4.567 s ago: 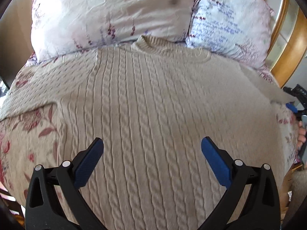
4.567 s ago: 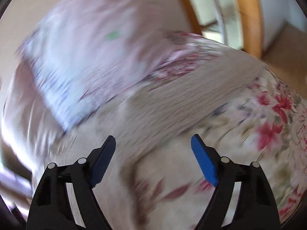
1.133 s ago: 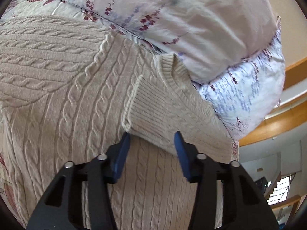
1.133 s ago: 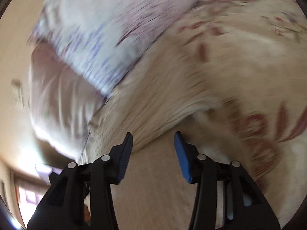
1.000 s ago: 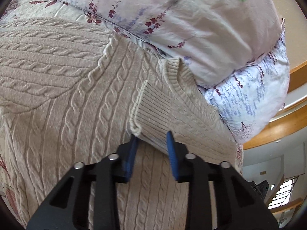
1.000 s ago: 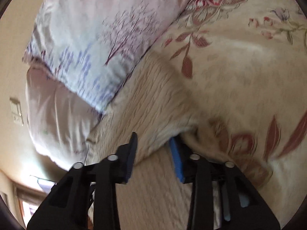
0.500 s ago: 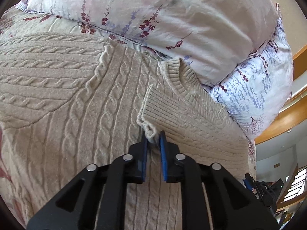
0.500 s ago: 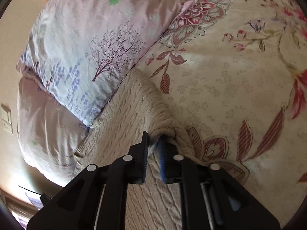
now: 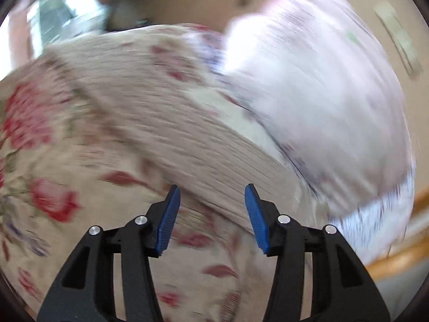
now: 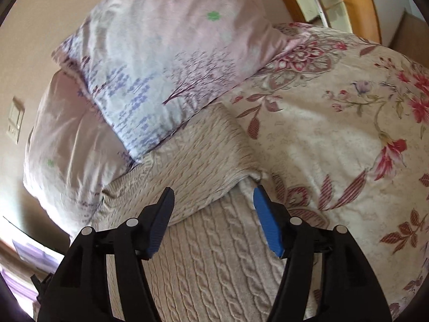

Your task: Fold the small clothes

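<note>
A cream cable-knit sweater lies flat on a floral bedspread. In the right wrist view its right sleeve is folded across the body, with the fold edge just ahead of the fingers. My right gripper is open and empty just above that fold. The left wrist view is blurred by motion. It shows the other sleeve stretched diagonally over the bedspread. My left gripper is open and empty over the sleeve's near end.
Two floral pillows lie at the head of the bed, touching the sweater's collar end; one shows blurred in the left wrist view. A wooden bed frame curves behind. A light switch is on the wall.
Half a second ago both grippers were shut on the right sleeve. Both have let go and opened. The left gripper has swung fast to the left side, over the other sleeve.
</note>
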Demonstrator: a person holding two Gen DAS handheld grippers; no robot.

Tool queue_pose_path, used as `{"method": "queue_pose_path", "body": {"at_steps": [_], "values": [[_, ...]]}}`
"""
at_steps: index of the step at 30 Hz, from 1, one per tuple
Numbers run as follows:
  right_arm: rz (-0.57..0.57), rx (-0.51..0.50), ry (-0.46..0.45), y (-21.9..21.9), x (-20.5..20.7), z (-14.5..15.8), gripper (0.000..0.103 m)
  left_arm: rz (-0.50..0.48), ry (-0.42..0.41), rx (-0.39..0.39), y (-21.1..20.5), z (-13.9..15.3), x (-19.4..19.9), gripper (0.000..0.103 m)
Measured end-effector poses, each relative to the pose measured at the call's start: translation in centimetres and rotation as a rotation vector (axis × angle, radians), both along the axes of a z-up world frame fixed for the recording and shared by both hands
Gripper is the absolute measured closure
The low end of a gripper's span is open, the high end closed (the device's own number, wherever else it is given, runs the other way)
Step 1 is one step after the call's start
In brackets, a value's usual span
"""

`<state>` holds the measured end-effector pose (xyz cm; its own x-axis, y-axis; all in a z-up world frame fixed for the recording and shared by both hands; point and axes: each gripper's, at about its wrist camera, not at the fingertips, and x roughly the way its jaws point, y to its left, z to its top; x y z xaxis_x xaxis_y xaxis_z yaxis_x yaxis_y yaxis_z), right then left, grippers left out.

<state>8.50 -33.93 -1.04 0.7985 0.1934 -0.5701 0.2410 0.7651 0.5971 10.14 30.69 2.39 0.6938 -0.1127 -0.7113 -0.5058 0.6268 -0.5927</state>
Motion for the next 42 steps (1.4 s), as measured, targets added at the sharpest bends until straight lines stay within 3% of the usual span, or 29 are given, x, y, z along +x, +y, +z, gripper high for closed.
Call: {"method": "queue_pose_path", "body": {"at_steps": [4, 10, 12, 14, 16, 18, 22, 28, 33, 36, 39, 42], "values": [[0.05, 0.002, -0.004, 1.0, 0.3, -0.1, 0.04, 0.116, 0.025, -0.12, 3.1, -2.3, -0.7, 0.058], [0.084, -0.024, -0.012, 1.9, 0.2, 0.1, 0.039, 0.178, -0.028, -0.2, 4.7, -3.0, -0.4, 0.061], [0.093, -0.024, -0.011, 2.0, 0.2, 0.1, 0.038, 0.199, -0.034, -0.213, 4.8, -3.3, 0.0, 0.068], [0.101, -0.025, -0.01, 2.1, 0.2, 0.0, 0.038, 0.221, -0.051, -0.265, 5.3, -4.0, 0.2, 0.086], [0.106, -0.028, -0.009, 2.1, 0.2, -0.1, 0.038, 0.228, -0.059, -0.308, 5.5, -4.9, 0.5, 0.093], [0.109, -0.028, -0.008, 2.1, 0.2, -0.1, 0.038, 0.235, -0.07, -0.303, 5.3, -5.0, 0.5, 0.095], [0.105, -0.035, -0.019, 2.0, 0.0, 0.1, 0.038, 0.205, -0.153, -0.221, 3.8, -2.4, 0.6, 0.096], [0.113, -0.043, -0.041, 1.8, -0.1, 0.5, 0.036, 0.006, -0.343, -0.149, -2.5, 3.8, 2.1, 0.097], [0.117, -0.043, -0.045, 1.7, -0.4, 0.5, 0.035, -0.266, -0.435, -0.157, -12.7, 5.9, 4.0, 0.097], [0.116, -0.042, -0.04, 1.5, -0.6, 0.2, 0.035, -0.401, -0.403, -0.152, -18.5, 4.4, 4.9, 0.096], [0.114, -0.041, -0.026, 1.4, -0.7, -0.2, 0.035, -0.509, -0.247, -0.175, -24.4, -0.3, 6.2, 0.096], [0.113, -0.04, -0.018, 1.1, -0.9, -0.3, 0.035, -0.491, -0.16, -0.238, -25.4, -3.4, 6.9, 0.094]]}}
